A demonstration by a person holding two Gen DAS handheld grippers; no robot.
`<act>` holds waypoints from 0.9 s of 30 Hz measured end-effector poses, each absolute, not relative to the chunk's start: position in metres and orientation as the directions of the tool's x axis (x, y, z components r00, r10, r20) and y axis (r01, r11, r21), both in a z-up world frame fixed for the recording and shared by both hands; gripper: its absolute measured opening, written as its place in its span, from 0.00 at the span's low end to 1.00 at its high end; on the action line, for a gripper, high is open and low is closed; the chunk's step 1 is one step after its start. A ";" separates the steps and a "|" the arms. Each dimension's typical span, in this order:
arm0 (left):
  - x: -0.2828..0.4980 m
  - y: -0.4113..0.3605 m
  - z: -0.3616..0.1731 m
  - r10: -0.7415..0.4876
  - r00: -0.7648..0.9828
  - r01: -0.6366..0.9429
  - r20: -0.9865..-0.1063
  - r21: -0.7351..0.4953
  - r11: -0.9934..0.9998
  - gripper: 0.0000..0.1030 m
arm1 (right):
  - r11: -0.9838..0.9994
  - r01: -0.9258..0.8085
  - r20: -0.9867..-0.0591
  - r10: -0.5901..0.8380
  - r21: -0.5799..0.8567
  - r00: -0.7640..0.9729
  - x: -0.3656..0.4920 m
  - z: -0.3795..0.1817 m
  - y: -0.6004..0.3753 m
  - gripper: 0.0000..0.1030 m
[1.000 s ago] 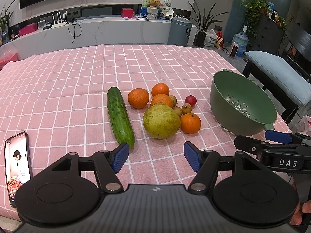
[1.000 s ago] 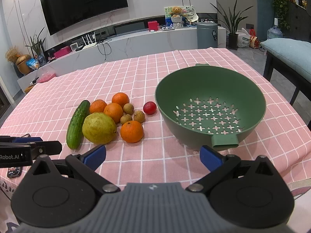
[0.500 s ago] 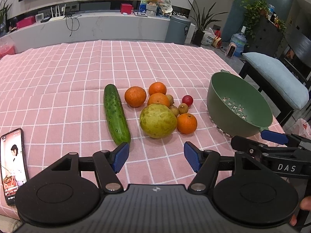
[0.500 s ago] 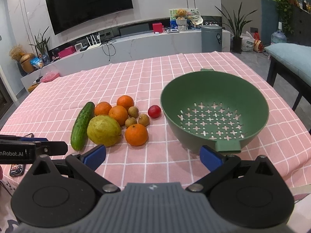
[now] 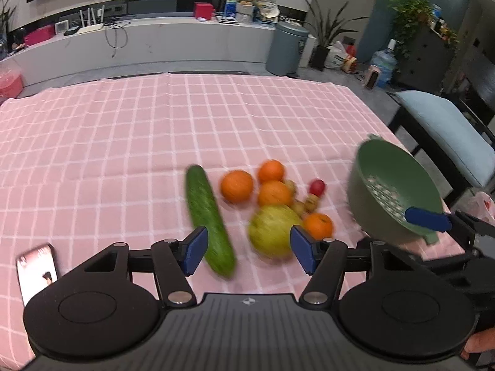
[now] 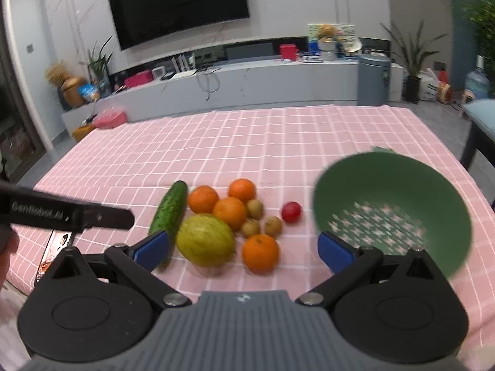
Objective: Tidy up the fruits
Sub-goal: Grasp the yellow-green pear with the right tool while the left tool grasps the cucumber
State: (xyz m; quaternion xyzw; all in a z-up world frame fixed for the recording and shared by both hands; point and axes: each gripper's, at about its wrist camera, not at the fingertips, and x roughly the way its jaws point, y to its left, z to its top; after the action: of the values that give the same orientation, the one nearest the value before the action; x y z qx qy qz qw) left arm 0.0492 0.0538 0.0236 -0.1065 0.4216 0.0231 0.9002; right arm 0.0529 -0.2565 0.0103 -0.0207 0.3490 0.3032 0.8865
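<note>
The cucumber [image 6: 169, 211] lies flat on the worktop [image 6: 278, 142], which is covered in a pink checked cloth; its long axis runs from the near edge toward the far edge, leaning slightly right at the far end in the right wrist view. Just right of it sits a cluster: a big, rounded yellow-green fruit [image 6: 205, 240], four smooth oranges [image 6: 229, 212], three small brown fruits [image 6: 273, 226] and one red fruit [image 6: 291, 211]. A green plastic colander [image 6: 391, 213] with a perforated base stands near the right edge. Both views are motion-blurred, so skins are hard to read. The left tongs [image 5: 247, 250] and right tongs [image 6: 244, 250] gape wide, holding nothing. A phone [image 5: 36, 270] lies near the left corner, partly hidden.
</note>
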 end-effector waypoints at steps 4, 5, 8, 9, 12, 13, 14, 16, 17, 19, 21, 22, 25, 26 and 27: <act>0.063 0.078 0.015 -0.041 0.629 -0.183 -0.776 -0.199 0.963 0.66 | 0.799 -0.578 -0.655 0.528 0.166 0.541 0.067 0.005 -0.226 0.85; 0.065 0.085 0.009 -0.053 0.624 -0.201 -0.780 -0.226 0.953 0.65 | 0.795 -0.584 -0.663 0.528 0.165 0.530 0.070 0.001 -0.219 0.85; 0.069 0.100 -0.007 -0.100 0.616 -0.234 -0.781 -0.303 0.924 0.64 | 0.781 -0.600 -0.682 0.535 0.174 0.498 0.079 -0.009 -0.205 0.85; 0.069 0.102 -0.010 -0.106 0.613 -0.243 -0.783 -0.315 0.918 0.64 | 0.778 -0.605 -0.688 0.534 0.172 0.491 0.080 -0.012 -0.200 0.85; 0.075 0.107 -0.019 -0.100 0.597 -0.267 -0.796 -0.315 0.911 0.64 | 0.767 -0.621 -0.703 0.531 0.163 0.472 0.084 -0.022 -0.189 0.84; 0.078 0.107 -0.022 -0.094 0.590 -0.274 -0.802 -0.309 0.911 0.64 | 0.763 -0.627 -0.707 0.531 0.159 0.467 0.085 -0.024 -0.185 0.83; 0.081 0.108 -0.024 -0.094 0.586 -0.278 -0.805 -0.309 0.910 0.64 | 0.761 -0.632 -0.710 0.527 0.150 0.466 0.086 -0.027 -0.182 0.82; 0.086 0.106 -0.028 -0.101 0.579 -0.279 -0.809 -0.313 0.908 0.64 | 0.763 -0.635 -0.718 0.508 0.120 0.475 0.088 -0.032 -0.176 0.81; 0.088 0.105 -0.031 -0.098 0.576 -0.282 -0.812 -0.310 0.908 0.64 | 0.766 -0.633 -0.722 0.500 0.110 0.479 0.090 -0.034 -0.174 0.81; 0.093 0.105 -0.036 -0.079 0.565 -0.293 -0.821 -0.290 0.911 0.64 | 0.766 -0.633 -0.731 0.494 0.110 0.471 0.094 -0.038 -0.171 0.81; 0.098 0.106 -0.042 -0.059 0.551 -0.307 -0.833 -0.267 0.914 0.64 | 0.762 -0.637 -0.739 0.495 0.118 0.456 0.098 -0.042 -0.168 0.81; 0.100 0.107 -0.044 -0.057 0.547 -0.310 -0.835 -0.266 0.913 0.64 | 0.760 -0.639 -0.741 0.495 0.116 0.453 0.098 -0.044 -0.167 0.81; 0.107 0.109 -0.049 -0.061 0.538 -0.321 -0.841 -0.271 0.907 0.64 | 0.754 -0.650 -0.748 0.485 0.095 0.453 0.096 -0.049 -0.162 0.81; 0.108 0.109 -0.051 -0.060 0.535 -0.322 -0.842 -0.269 0.908 0.64 | 0.752 -0.653 -0.750 0.482 0.089 0.453 0.097 -0.050 -0.160 0.81; 0.111 0.107 -0.053 -0.057 0.532 -0.321 -0.845 -0.263 0.910 0.64 | 0.751 -0.656 -0.752 0.477 0.080 0.454 0.096 -0.051 -0.158 0.80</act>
State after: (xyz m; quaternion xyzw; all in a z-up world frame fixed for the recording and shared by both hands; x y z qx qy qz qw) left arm 0.1110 0.1074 -0.0531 -0.1978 0.4775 0.0774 0.8525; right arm 0.0960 -0.1584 -0.0513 -0.1113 0.4009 0.3349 0.8454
